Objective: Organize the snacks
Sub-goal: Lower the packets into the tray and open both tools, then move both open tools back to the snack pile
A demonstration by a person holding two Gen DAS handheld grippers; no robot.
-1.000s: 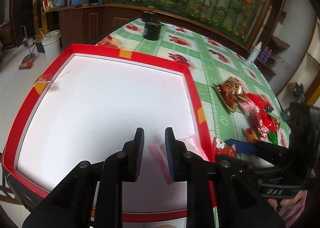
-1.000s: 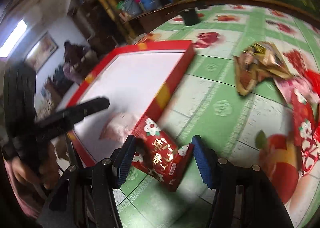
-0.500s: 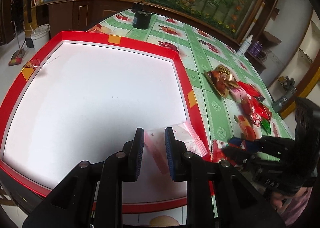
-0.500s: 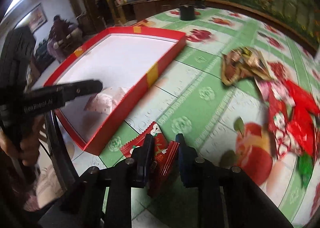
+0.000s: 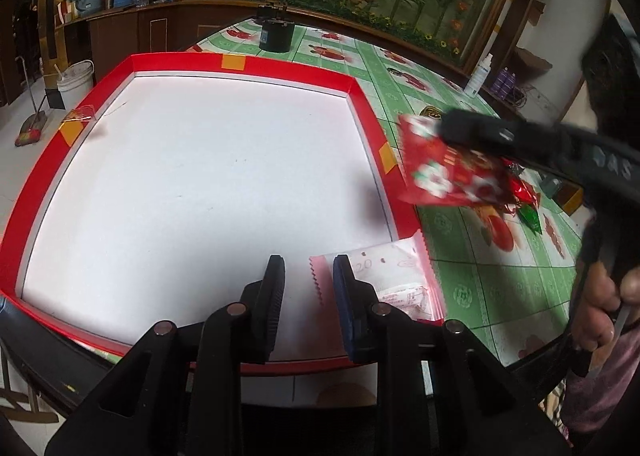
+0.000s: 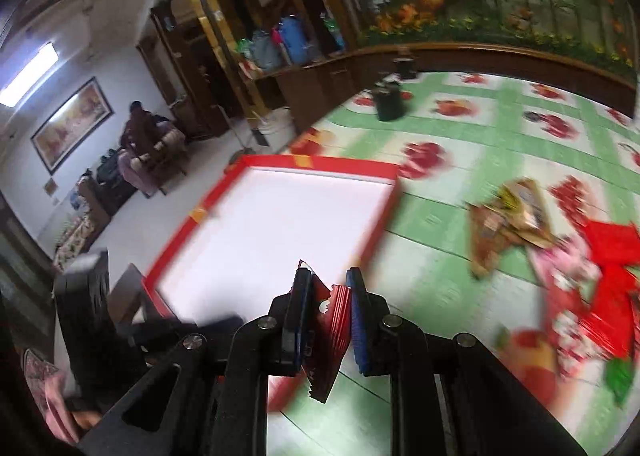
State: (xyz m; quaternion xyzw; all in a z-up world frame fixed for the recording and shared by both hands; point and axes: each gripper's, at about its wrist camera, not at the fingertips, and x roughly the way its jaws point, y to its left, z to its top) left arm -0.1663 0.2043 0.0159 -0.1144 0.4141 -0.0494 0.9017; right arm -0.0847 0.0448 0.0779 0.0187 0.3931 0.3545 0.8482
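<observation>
Left tongs (image 5: 308,288): the jaws are opening and nothing lies between them. The pale pink snack packet (image 5: 394,276) lies in the near right corner of the red-rimmed tray (image 5: 240,63), one end propped on the tray's right wall; the right finger stands in front of its near edge, and contact cannot be confirmed.

Right tongs (image 6: 328,308): clenched on a red snack packet (image 6: 334,332), gripped edge-on between the pads. In the left wrist view the same packet (image 5: 448,168) hangs clear of the surface, over the tray's right wall, with the right tongs (image 5: 460,128) on its top edge.

Tray: white floor, otherwise bare, resting on the counter (image 5: 456,292), which carries a green and white cloth with red fruit prints.

Remaining snacks (image 6: 568,268): a loose heap of red, pink and brown-gold packets on the counter, well apart from the tray on its right side. The view is blurred there.

A black cylindrical container (image 5: 276,34) stands on the counter beyond the tray's far wall.
</observation>
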